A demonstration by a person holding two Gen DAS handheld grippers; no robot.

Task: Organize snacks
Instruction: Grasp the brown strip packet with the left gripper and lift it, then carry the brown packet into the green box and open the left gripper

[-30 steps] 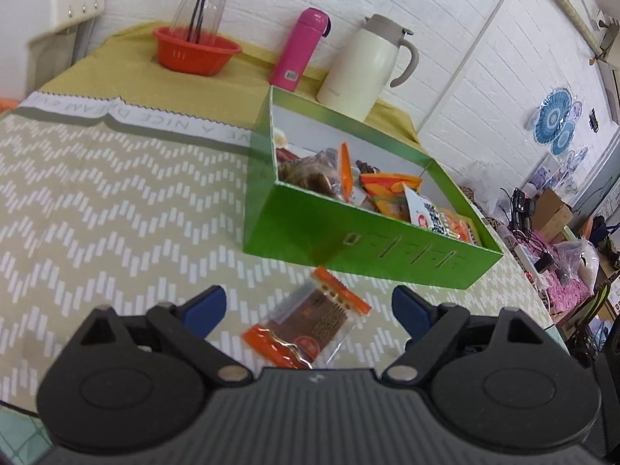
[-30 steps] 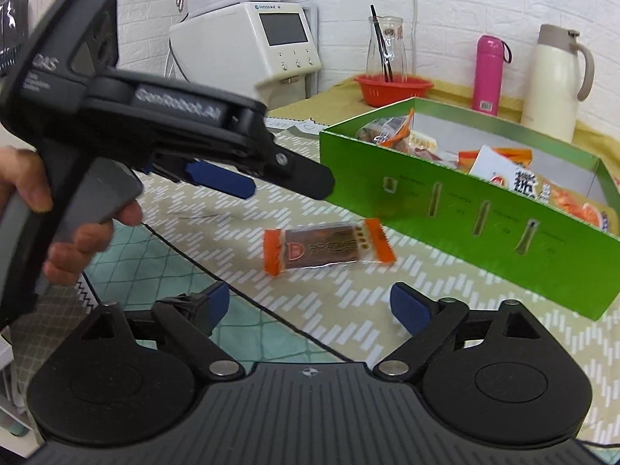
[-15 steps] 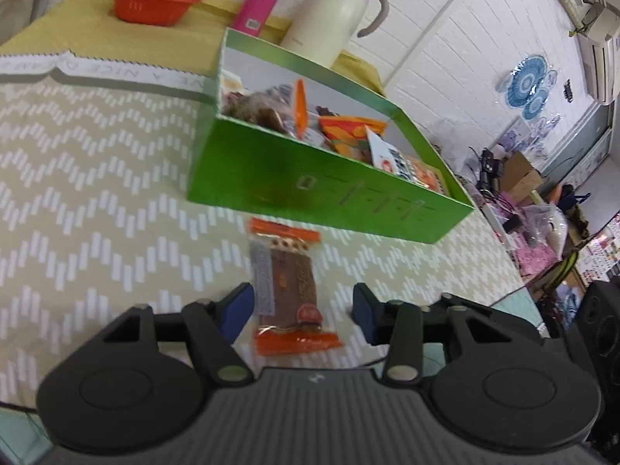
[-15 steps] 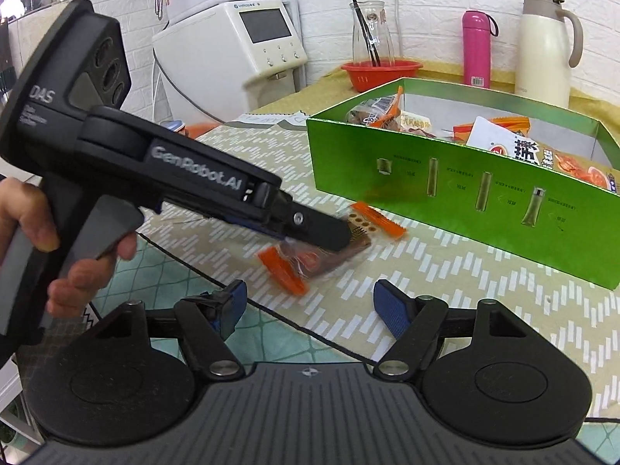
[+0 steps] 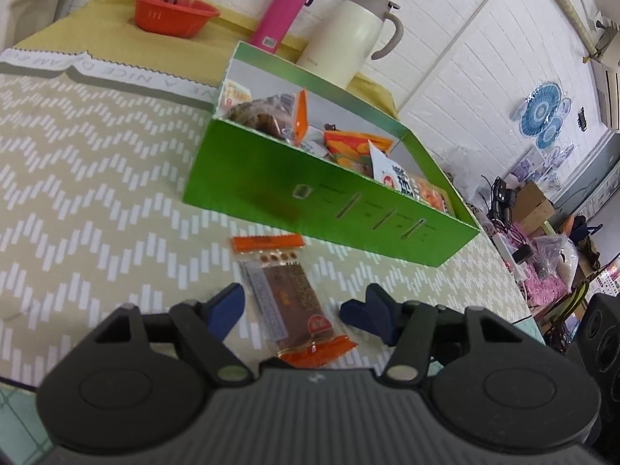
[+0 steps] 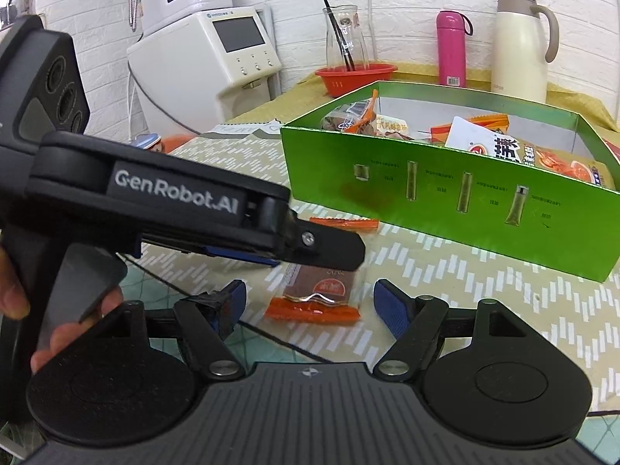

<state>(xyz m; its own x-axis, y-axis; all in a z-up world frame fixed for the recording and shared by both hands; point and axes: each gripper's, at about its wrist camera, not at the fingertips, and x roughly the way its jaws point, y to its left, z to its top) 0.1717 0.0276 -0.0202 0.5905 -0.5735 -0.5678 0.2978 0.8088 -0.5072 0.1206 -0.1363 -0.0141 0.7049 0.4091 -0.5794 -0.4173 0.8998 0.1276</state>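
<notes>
My left gripper (image 5: 294, 310) hangs low over the chevron tablecloth (image 5: 77, 178) near the table's front edge, its jaws partly apart and just widened again; the snack bar (image 5: 286, 294) lies flat on the cloth between the blue pads (image 5: 228, 308), and neither pad touches the wrapper. My hand (image 6: 15, 294) holds that tool's grip at the left of the right-hand view. Just beyond the bar stands the green box (image 5: 271, 197), already holding other snack packets (image 5: 348, 147). My right gripper (image 6: 310, 302) is spread wide with nothing between its fingers, hovering just short of the bar's near orange end. Along the table's far edge stand a red bowl (image 5: 174, 15), a pink bottle (image 5: 283, 11) and a cream jug (image 5: 348, 35).
</notes>
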